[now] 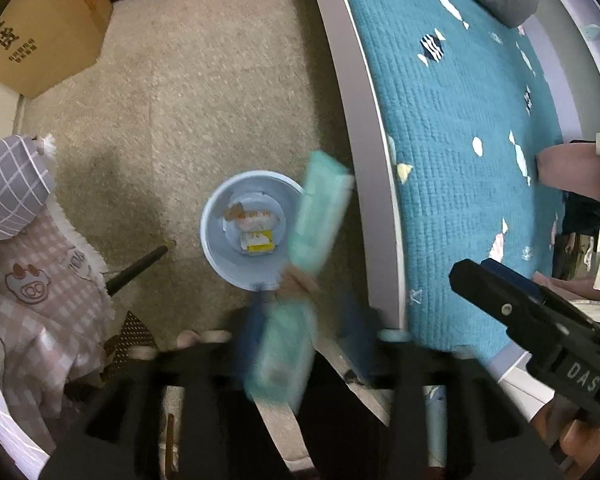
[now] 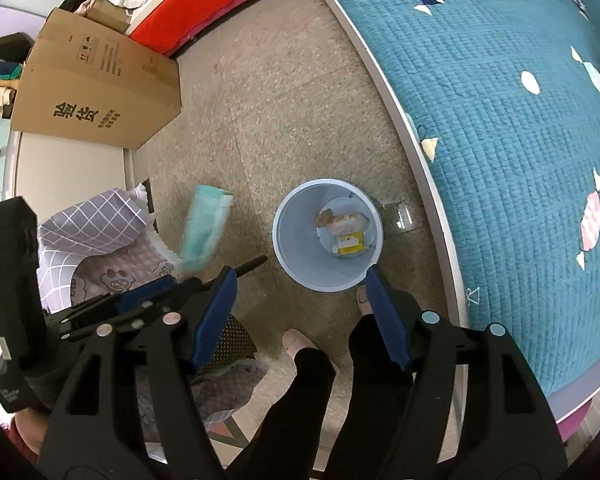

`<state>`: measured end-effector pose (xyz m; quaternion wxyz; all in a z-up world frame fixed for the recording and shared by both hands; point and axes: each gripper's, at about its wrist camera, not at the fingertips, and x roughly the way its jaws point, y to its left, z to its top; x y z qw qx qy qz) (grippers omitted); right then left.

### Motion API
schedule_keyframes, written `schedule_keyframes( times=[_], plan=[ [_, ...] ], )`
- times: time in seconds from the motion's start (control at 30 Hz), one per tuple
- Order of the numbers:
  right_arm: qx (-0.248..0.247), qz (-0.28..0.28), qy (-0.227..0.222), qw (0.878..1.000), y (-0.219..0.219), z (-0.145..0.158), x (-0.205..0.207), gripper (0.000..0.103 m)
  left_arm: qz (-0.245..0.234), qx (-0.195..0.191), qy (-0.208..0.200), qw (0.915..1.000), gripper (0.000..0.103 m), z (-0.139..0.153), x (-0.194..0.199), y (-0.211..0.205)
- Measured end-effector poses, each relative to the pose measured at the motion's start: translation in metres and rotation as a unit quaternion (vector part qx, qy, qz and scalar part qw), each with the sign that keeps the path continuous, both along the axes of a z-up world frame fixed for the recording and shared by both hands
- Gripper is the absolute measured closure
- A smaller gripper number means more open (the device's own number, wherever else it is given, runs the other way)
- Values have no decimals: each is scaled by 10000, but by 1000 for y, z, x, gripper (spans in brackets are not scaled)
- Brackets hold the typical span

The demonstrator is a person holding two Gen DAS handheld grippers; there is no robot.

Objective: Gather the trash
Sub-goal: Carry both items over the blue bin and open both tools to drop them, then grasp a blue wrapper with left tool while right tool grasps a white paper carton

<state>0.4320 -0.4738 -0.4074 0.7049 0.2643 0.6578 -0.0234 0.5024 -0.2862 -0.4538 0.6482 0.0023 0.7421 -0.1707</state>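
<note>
The left hand-held gripper (image 1: 300, 320), jaws parted and blurred, is seen above a mint-green wrapper (image 1: 322, 216) that appears loose in the air, no pads visibly pressing it. The right hand-held gripper (image 2: 300, 296) is held spread and empty. Beyond them, the pale blue waste bin (image 1: 212, 232) stands on the carpet (image 1: 188, 100) beside the teal quilted bed (image 1: 460, 140), scraps already inside. A clean drop is best served by centring the release over the bin's mouth, since the wrapper is seen near its rim.
</note>
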Motion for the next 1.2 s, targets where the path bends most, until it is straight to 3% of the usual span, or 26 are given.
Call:
schedule_keyframes(
  times=[0.03, 0.37, 0.6, 0.8, 1.0, 1.07, 1.2],
  plan=[
    [-4, -5, 0, 10000, -1, 1, -1, 37, 8, 29, -27, 10000, 36, 1, 0, 0],
    [28, 255, -58, 9997, 21, 12, 0, 37, 430, 82, -200, 9988, 36, 22, -7, 30],
    [128, 886, -277, 9956, 84, 37, 13, 37, 1036, 149, -613, 9926, 36, 61, -12, 93],
    [281, 1663, -630, 9837, 171, 68, 25, 37, 1782, 253, -1235, 9759, 36, 115, -34, 182],
    [470, 2515, -1064, 9609, 283, 102, 25, 36, 2554, 691, -1881, 9459, 36, 164, -72, 293],
    [551, 2738, -1160, 9532, 317, 109, 21, 36, 2688, 898, -2083, 9361, 36, 178, -86, 332],
    [726, 3181, -1312, 9361, 392, 118, 8, 36, 2650, 1357, -2319, 9261, 36, 193, -108, 391]
  ],
)
